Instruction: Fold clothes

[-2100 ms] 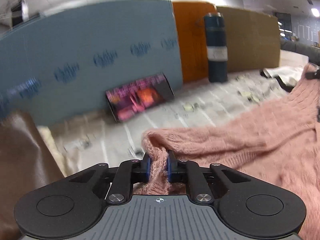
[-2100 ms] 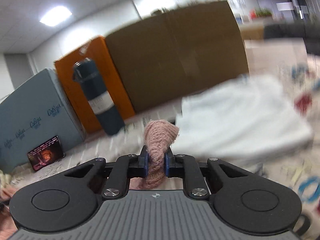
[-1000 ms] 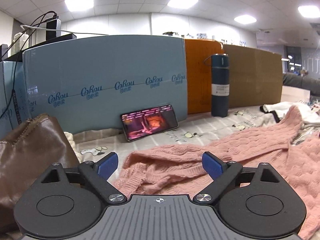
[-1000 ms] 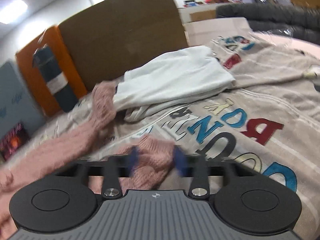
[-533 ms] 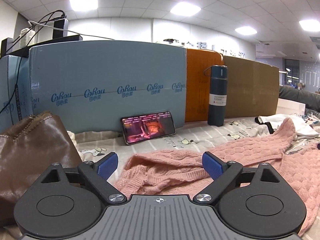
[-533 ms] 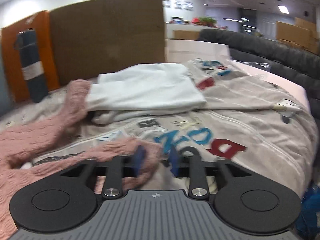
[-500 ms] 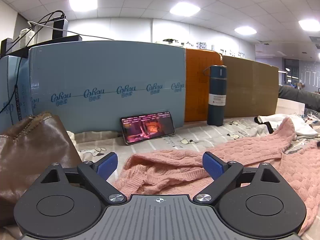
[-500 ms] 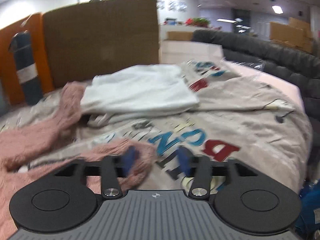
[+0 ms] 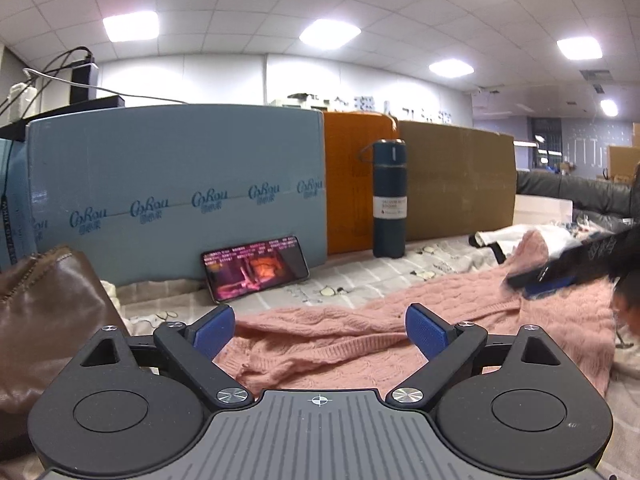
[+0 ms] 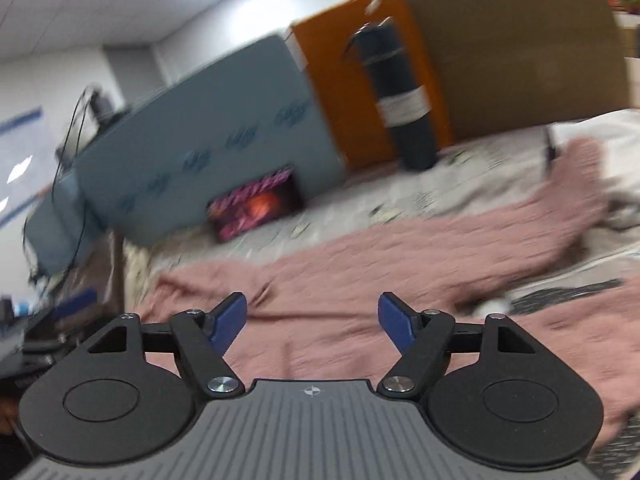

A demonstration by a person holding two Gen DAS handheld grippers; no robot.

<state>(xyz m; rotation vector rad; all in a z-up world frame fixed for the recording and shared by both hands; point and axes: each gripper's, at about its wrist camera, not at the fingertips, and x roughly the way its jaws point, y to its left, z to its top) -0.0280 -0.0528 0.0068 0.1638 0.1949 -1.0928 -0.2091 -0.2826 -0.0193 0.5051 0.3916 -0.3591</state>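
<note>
I see left tool [image 9: 320, 330] wide open, holding nothing; right tool [image 10: 312, 322] jaws just been opening, nothing between them; sweater [image 9: 360, 344] lies spread flat just ahead of both tools; phone [image 9: 256, 266] and flask [image 9: 389, 200] beyond it.

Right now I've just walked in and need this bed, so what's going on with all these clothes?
A person is folding clothes with two hand-held grippers. The pink knit sweater lies spread and rumpled on the bed, not yet folded. The left hand-held gripper is open just above it, gripping nothing. The right hand-held gripper has just been opening, with nothing between its jaws, and sits over the same sweater. A phone and a dark flask stand behind.
</note>
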